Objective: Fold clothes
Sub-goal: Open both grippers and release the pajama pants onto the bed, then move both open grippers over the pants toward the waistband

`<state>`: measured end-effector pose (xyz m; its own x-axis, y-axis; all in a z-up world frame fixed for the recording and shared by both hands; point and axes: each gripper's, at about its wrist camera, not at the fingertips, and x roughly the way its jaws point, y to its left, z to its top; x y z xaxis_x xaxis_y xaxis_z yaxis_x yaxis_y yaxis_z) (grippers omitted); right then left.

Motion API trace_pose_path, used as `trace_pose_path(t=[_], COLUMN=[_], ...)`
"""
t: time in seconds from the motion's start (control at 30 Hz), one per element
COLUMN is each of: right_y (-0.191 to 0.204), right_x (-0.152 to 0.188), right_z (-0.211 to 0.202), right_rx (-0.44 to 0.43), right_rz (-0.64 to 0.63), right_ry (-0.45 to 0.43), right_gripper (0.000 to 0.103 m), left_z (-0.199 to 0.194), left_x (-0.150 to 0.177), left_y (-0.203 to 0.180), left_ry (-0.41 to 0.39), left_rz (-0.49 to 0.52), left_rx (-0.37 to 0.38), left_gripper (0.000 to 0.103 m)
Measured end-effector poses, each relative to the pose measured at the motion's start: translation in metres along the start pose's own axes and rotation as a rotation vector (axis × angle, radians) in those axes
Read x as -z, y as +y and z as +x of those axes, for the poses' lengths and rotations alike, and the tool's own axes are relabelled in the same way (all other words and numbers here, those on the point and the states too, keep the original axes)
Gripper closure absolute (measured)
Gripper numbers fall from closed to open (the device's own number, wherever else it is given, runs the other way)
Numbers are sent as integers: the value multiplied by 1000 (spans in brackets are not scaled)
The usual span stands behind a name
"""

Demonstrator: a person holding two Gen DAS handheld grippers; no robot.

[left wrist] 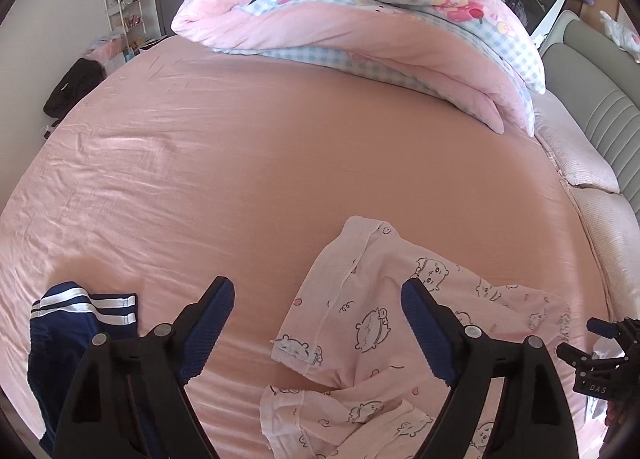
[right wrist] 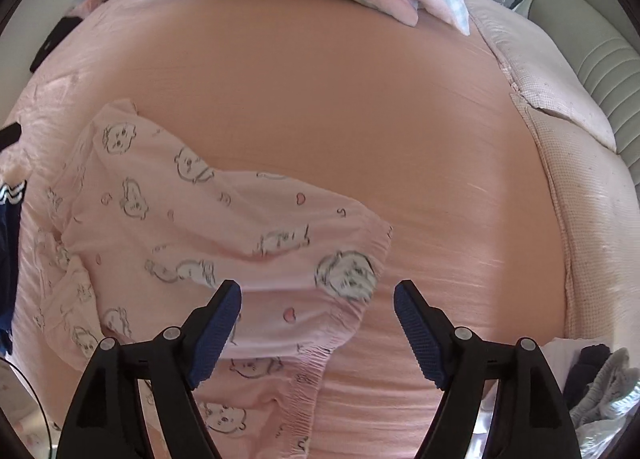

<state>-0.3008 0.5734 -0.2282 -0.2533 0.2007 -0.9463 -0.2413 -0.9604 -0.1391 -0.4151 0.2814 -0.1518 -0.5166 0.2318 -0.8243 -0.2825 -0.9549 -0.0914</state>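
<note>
Pink cartoon-print pyjama trousers point(left wrist: 360, 323) lie crumpled on the pink bed sheet point(left wrist: 240, 163). My left gripper point(left wrist: 318, 291) hovers open above the leg cuffs, nothing between its fingers. In the right wrist view the same trousers point(right wrist: 192, 227) spread from the left to the elastic waistband point(right wrist: 344, 343). My right gripper point(right wrist: 318, 295) is open just over the waistband end, holding nothing. Folded navy shorts with white stripes point(left wrist: 84, 315) sit at the near left, partly hidden by the left gripper's finger. The right gripper point(left wrist: 600, 351) shows at the left wrist view's right edge.
A rolled pink and blue-check duvet point(left wrist: 360, 19) lies across the far side of the bed. Pink pillows point(left wrist: 576, 155) and a grey padded headboard point(left wrist: 600, 99) line the right. Dark and grey clothes point(right wrist: 600, 383) pile at the near right. A black bag point(left wrist: 76, 83) sits beyond the bed's left edge.
</note>
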Motion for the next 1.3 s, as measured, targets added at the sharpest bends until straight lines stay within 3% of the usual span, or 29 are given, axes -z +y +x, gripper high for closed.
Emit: trace_pose_path(t=[0.13,0.4,0.67,0.8,1.3], right_y=[-7,-25,-20,-21,-22], right_x=[14,43,80,95,131], right_z=[-13,-37,-53,-60,-55], right_rx=[19,-77,-120,-124,-173], right_rz=[-13,79,83,98,189], right_ry=[1,-31,-47,-67,-98], right_gripper=[25,24,25,24,24], left_z=[-10,-32,-41,-41,-43], left_x=[7,29,68,89,143], left_y=[-3,-15,4,17,39], left_ry=[-1,-11,33,70,116], left_rz=[-2,77,62,44,130], left_rx=[27,11,35,25,-34], left_gripper=[18,18,18,18,18])
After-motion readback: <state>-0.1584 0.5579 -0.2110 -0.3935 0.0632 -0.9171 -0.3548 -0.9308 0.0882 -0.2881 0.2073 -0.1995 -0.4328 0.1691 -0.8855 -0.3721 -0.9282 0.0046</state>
